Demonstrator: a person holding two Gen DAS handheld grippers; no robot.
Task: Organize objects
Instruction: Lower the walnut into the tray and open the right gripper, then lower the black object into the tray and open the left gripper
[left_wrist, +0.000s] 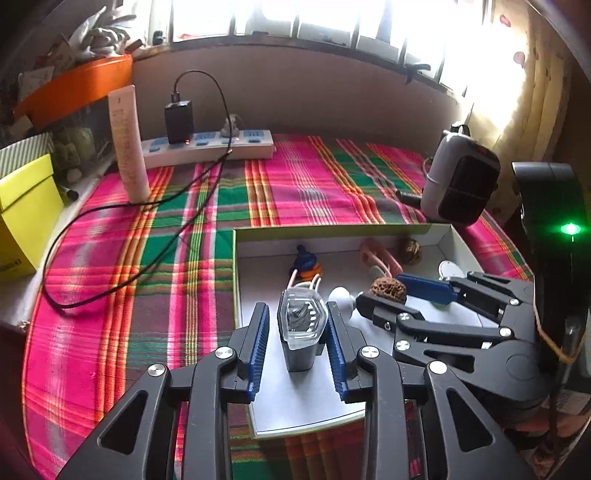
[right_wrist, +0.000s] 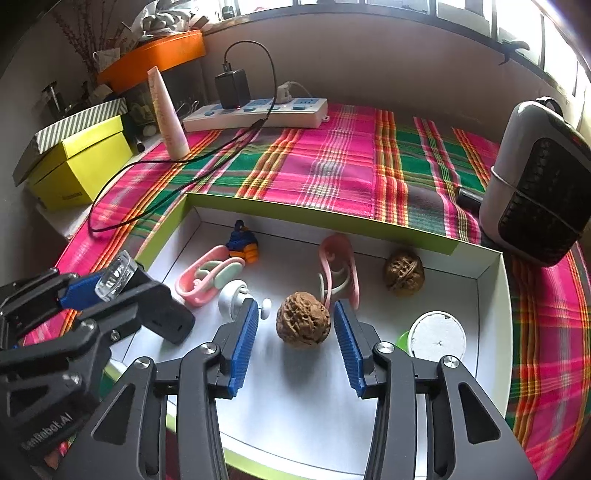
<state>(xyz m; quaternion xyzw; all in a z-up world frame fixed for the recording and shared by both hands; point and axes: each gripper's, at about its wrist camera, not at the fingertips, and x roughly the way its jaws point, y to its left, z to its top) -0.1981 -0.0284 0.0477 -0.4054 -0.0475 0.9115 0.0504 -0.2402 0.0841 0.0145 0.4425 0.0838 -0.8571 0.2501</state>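
Note:
A shallow white box with a green rim (right_wrist: 317, 212) lies on the plaid cloth; its rim also shows in the left wrist view (left_wrist: 234, 280). In it my left gripper (left_wrist: 297, 314) stands open around a dark grey bottle with a clear faceted cap (left_wrist: 301, 332), pads just apart from it. The bottle also shows in the right wrist view (right_wrist: 147, 295). My right gripper (right_wrist: 295, 317) is open around a brown walnut (right_wrist: 303, 325) resting on the box floor. A second walnut (right_wrist: 404, 271), two pink clips (right_wrist: 207, 275), a blue-orange toy (right_wrist: 242, 243) and a white round lid (right_wrist: 437, 334) lie in the box.
A white heater (right_wrist: 535, 184) stands right of the box. A power strip (right_wrist: 255, 112) with a black charger and a trailing cable (right_wrist: 147, 177) lies at the back. A pink tube (right_wrist: 168, 118) and a yellow box (right_wrist: 79, 162) stand at the left.

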